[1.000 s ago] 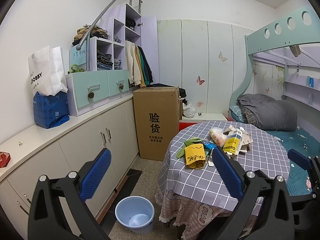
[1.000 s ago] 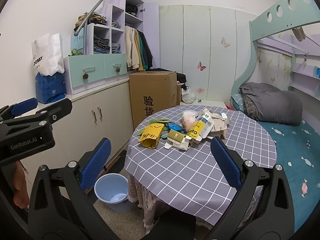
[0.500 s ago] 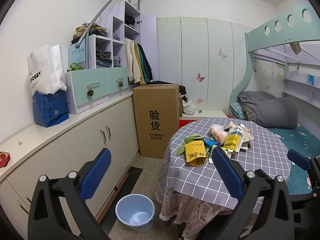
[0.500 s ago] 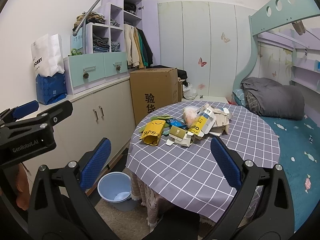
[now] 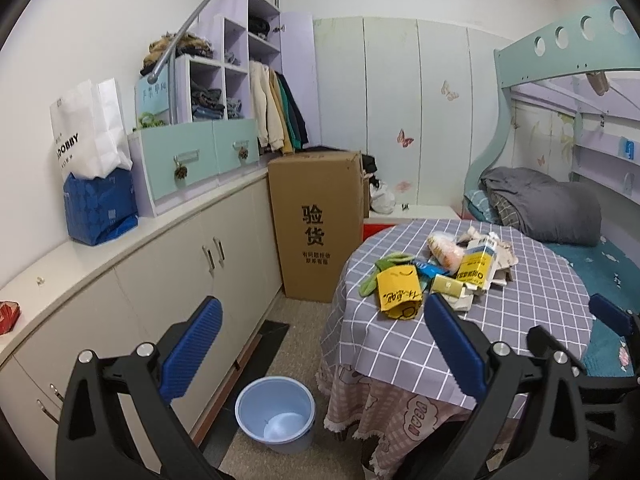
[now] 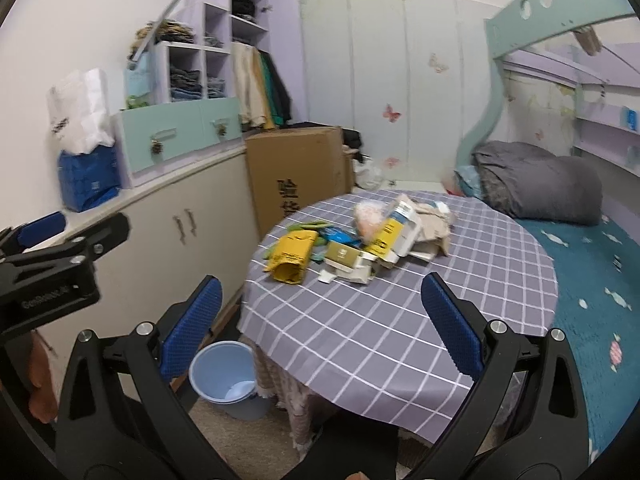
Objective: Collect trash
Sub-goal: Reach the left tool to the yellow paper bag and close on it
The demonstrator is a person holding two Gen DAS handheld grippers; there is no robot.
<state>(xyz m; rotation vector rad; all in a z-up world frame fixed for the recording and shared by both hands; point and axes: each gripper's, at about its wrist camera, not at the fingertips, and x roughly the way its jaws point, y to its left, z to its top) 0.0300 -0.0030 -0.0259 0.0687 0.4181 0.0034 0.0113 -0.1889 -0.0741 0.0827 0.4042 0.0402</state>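
A heap of trash (image 5: pixel 444 268) (image 6: pixel 360 240) lies on the round table with a grey checked cloth (image 5: pixel 520 320) (image 6: pixel 380 320): a yellow paper bag (image 5: pixel 398 292) (image 6: pixel 290 258), a yellow-and-white carton (image 5: pixel 476 266) (image 6: pixel 390 228), a small green box (image 6: pixel 342 256), a peach plastic bag and torn cardboard. A light blue bin (image 5: pixel 276 412) (image 6: pixel 226 380) stands on the floor left of the table. My left gripper (image 5: pixel 320 344) is open and empty, short of the table. My right gripper (image 6: pixel 320 332) is open and empty, above the table's near edge.
White cabinets (image 5: pixel 180 264) with shelves, drawers and bags run along the left wall. A tall cardboard box (image 5: pixel 316 224) stands behind the table. A bunk bed (image 5: pixel 580 216) with a grey duvet fills the right side. The left gripper (image 6: pixel 52 264) shows in the right wrist view.
Both grippers have moved closer to the table and tilted down a little; the trash pile and bin look larger. Neither has taken hold of anything.
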